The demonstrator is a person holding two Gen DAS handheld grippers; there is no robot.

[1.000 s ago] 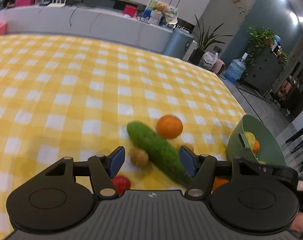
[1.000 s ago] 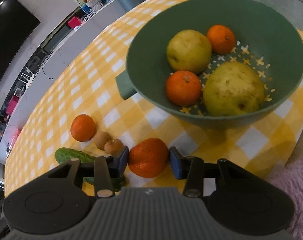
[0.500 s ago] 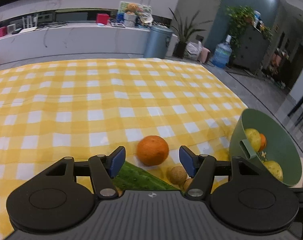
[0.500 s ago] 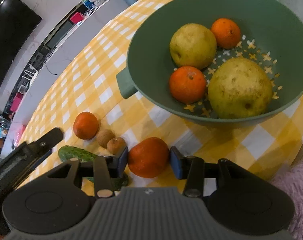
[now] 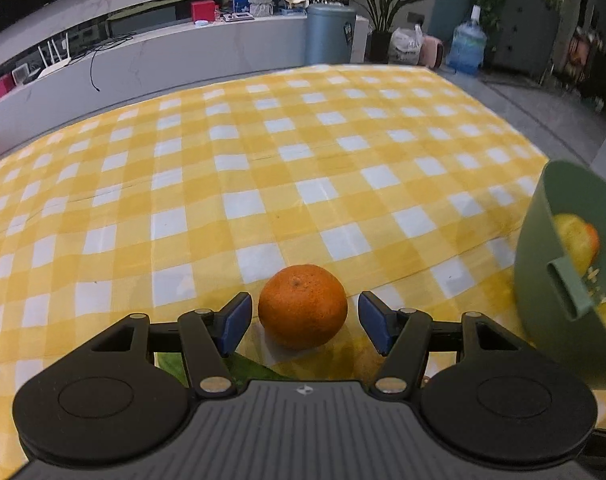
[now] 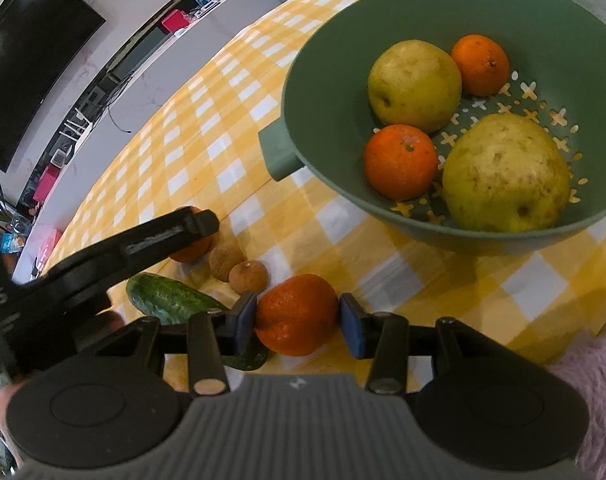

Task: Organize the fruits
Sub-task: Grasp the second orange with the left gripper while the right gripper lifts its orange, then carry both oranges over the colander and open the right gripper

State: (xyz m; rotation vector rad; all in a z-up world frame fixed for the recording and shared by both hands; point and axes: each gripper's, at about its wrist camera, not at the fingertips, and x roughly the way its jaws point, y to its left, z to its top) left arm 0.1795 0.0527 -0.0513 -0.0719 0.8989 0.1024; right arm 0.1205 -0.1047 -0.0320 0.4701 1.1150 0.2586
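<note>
On the yellow-checked tablecloth point(image 5: 263, 184), your left gripper point(image 5: 302, 322) stands with its blue pads spread wide around a tangerine point(image 5: 303, 306) that sits between them, a clear gap showing on either side, so nothing is held. Beneath that gripper's left finger a strip of the green cucumber point(image 5: 247, 366) shows, and off to its right the green colander bowl point(image 5: 543, 280) rises at the edge of the cloth with yellow and orange fruit visible inside. Seen from your right gripper point(image 6: 299, 322), the cucumber point(image 6: 171, 300) lies to the left of the fingers, partly under the left pad, with two small brown fruits point(image 6: 239, 266) just ahead of it and the left gripper's black arm crossing over the far tangerine point(image 6: 193, 250). A second tangerine point(image 6: 297, 314) sits squarely between your right gripper's pads, touching the left pad and at or very near the right one; whether it is truly clamped cannot be told. Ahead and to the right, the bowl point(image 6: 343, 20) holds two yellow-green pears point(image 6: 415, 84) and two tangerines point(image 6: 401, 160), well apart from your fingers.
</note>
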